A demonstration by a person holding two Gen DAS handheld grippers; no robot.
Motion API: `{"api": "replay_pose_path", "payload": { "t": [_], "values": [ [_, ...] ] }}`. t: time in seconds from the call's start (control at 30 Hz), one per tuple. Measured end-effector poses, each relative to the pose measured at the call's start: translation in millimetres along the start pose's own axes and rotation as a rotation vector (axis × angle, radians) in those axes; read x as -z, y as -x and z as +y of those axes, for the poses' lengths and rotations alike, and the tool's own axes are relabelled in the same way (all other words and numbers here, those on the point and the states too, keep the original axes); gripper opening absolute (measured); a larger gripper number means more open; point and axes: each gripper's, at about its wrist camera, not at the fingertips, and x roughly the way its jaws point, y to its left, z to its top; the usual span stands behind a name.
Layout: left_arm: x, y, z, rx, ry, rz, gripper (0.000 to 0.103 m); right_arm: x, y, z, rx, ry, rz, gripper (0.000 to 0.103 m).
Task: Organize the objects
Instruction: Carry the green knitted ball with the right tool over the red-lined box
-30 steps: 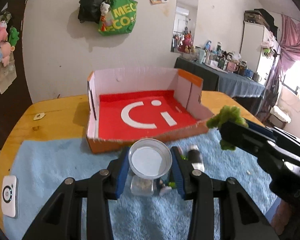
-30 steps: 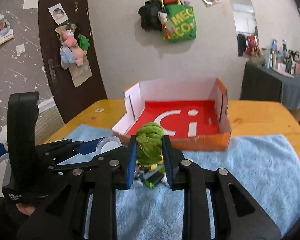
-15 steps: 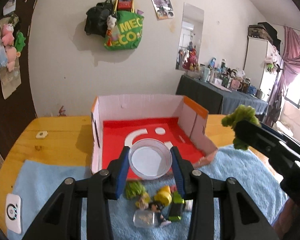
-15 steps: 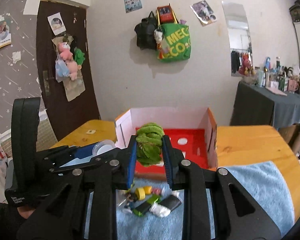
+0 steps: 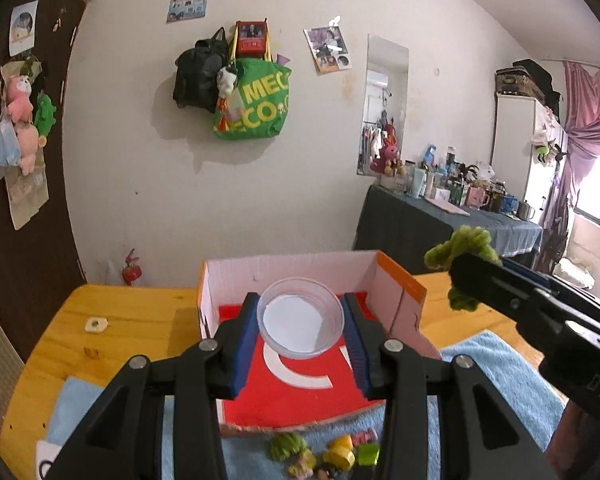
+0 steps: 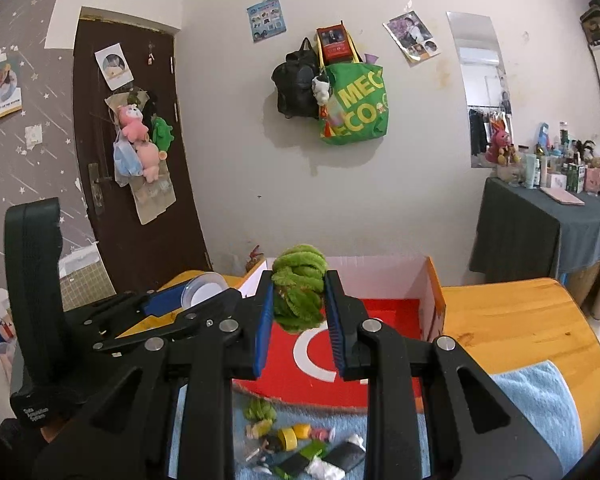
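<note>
My left gripper (image 5: 301, 322) is shut on a clear round plastic container (image 5: 300, 323) with a white base, held above the open cardboard box (image 5: 288, 270) with a red floor. My right gripper (image 6: 299, 305) is shut on a fuzzy green bundle (image 6: 299, 291), held above the box (image 6: 430, 280) near its front. The bundle also shows in the left wrist view (image 5: 462, 246) at the right. The container rim shows in the right wrist view (image 6: 202, 288) at the left.
Several small items lie on the blue towel (image 6: 540, 400) before the box: a green fuzzy piece (image 6: 261, 409), a yellow tape roll (image 6: 288, 438), dark packets (image 6: 340, 456). The towel covers a round wooden table (image 5: 132, 320). A white device (image 5: 46, 460) lies at the left.
Both grippers have risen and moved forward over the box, each still holding its object. The loose items on the towel now lie lower in view.
</note>
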Motion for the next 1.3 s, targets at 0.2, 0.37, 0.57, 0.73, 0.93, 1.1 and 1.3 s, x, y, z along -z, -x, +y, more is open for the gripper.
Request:
{"api": "replay_pose_path", "payload": {
  "t": [0.2,0.37,0.57,0.73,0.93,1.1,1.3],
  "values": [
    [-15,-10,0,-0.019,-0.013,-0.019,0.042,-14,-12,-3,0.036,0.016,-0.042,0.023],
    [-18,-21,1,-0.022,-0.016,-0.007,0.042,-19,-22,-5,0.079,0.039,-0.067,0.023],
    [-17,-38,0,-0.027,-0.014,0.026,0.042,-11,-54,-16,0.104,0.034,0.048,0.023],
    [-16,-55,2,-0.032,-0.003,0.058,0.042,-4,-80,-24,0.109,0.019,0.145,0.023],
    [-15,-84,12,-0.047,0.020,0.125,0.042,4,-110,-32,0.106,0.007,0.254,0.023],
    [-11,-110,22,-0.055,0.042,0.189,0.042,9,-131,-38,0.105,-0.003,0.321,0.023],
    [-2,-140,29,-0.056,0.062,0.283,0.042,18,-155,-47,0.100,-0.025,0.397,0.023]
  ]
}}
